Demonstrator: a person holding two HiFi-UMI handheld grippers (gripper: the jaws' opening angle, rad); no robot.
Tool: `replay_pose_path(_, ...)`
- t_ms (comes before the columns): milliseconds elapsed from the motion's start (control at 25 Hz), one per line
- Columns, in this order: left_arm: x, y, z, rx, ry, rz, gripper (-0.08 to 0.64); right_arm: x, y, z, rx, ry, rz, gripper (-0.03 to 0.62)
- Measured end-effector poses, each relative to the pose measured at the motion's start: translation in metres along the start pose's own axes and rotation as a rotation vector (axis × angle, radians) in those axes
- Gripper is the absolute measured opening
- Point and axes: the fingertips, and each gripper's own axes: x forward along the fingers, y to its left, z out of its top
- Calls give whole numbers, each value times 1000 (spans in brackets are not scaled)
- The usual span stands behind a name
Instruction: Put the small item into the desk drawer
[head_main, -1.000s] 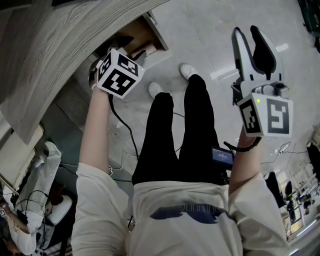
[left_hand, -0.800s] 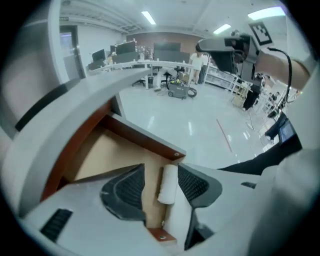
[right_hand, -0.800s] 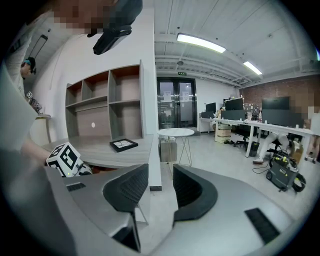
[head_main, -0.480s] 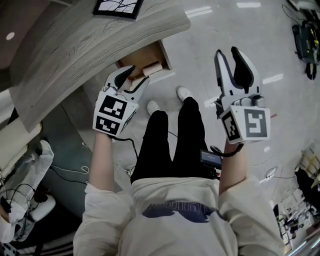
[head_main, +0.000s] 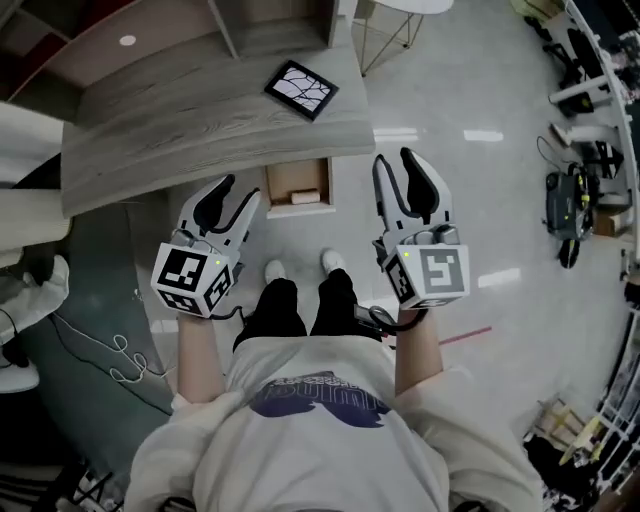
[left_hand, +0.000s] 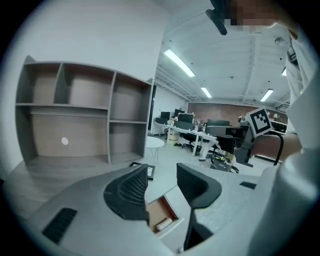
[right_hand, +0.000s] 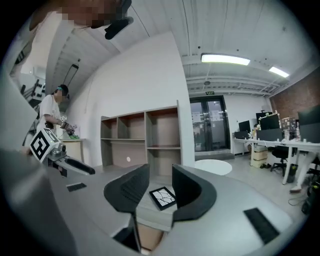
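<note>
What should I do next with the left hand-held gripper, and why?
Probably lower the left hand-held gripper to the front of the open desk drawer and push it shut. A small pale item already lies inside the drawer. The gripper is held in the air near the drawer with nothing between its jaws, which have just been closing slightly but stand apart.

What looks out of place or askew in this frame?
The desk drawer stands open with a small pale item lying inside. A black-framed panel lies skewed near the front edge of the desk. Nothing looks spilled or damaged.
</note>
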Motion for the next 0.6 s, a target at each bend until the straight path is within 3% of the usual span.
replay_pose_path(360,-86,23,57,7,-232,237,167,-1,76,60,-131,-78,187,117)
replay_pose_path(600,-120,24,89,38,-352,341,73,-5,100,76,-181,-107,221,79)
